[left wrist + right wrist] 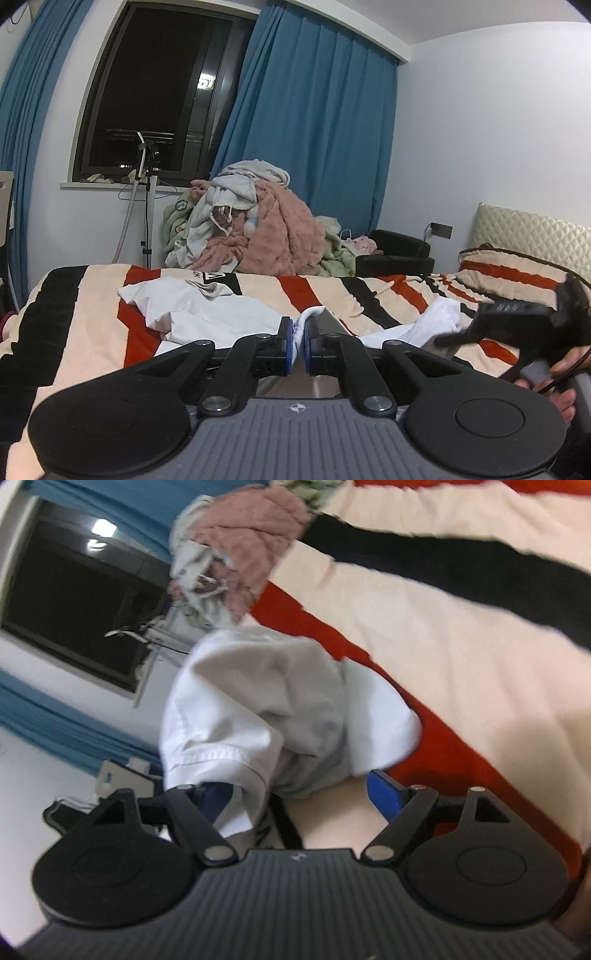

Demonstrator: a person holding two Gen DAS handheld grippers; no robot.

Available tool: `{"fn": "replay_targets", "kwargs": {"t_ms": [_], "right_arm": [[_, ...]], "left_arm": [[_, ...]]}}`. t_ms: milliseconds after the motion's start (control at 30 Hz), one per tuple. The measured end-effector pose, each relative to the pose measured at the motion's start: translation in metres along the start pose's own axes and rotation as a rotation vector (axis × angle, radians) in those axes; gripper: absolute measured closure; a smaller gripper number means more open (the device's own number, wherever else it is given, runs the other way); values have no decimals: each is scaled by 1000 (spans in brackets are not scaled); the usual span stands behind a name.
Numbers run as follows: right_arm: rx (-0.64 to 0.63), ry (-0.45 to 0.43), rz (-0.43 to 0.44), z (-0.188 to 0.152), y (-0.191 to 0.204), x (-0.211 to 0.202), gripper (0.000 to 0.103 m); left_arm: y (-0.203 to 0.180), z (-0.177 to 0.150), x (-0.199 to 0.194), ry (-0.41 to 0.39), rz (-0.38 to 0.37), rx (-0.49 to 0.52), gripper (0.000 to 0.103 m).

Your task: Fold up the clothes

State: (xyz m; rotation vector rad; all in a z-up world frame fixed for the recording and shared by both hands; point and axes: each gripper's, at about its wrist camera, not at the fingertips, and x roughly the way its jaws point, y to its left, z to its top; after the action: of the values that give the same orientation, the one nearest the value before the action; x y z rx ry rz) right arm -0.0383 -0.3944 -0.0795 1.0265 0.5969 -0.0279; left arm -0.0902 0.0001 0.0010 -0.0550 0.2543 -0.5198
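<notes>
The left hand-held gripper (pixel 299 341) points nearly level across the bed (pixel 85 325), tipped only slightly down, its blue pads (pixel 286 338) drawn narrow and pinching a fold of the white T-shirt (pixel 207 310). The shirt lies on the striped bedspread, crumpled, its long axis running left to right across the bed: the printed part sits at the far left, the middle rises into the pinched fold, and another bunched white part (pixel 439 321) trails off toward the right hand-held gripper (pixel 458 339), which a hand (pixel 565 373) holds near the pillow (pixel 513 269).

In the right wrist view the camera is rolled well over, so the window (pixel 74 602) stands sideways. The right hand-held gripper (pixel 303 794) has its jaws spread wide; white cloth (pixel 266 709) drapes over the left blue pad (pixel 214 797), while the right pad (pixel 386 794) stands bare and clear of it. The picture is blurred.
</notes>
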Motion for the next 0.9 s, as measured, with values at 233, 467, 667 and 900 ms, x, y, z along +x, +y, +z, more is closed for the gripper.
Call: {"fn": "replay_targets", "kwargs": {"t_ms": [233,467,667,900], "right_arm": [[-117,-258,122,18,14,-53,20],[-554,-220,128,-18,71,-44,20],[-993,-30,110,-98,119,4,22],[-1066,-122,41,-116,130,12,22]], "left_arm": [[2,0,-1,3,-10,-7,97],[0,0,-1,4,-20,5,97],[0,-1,0,5,-18,14,96],[1,-2,0,15,-10,23,96]]}}
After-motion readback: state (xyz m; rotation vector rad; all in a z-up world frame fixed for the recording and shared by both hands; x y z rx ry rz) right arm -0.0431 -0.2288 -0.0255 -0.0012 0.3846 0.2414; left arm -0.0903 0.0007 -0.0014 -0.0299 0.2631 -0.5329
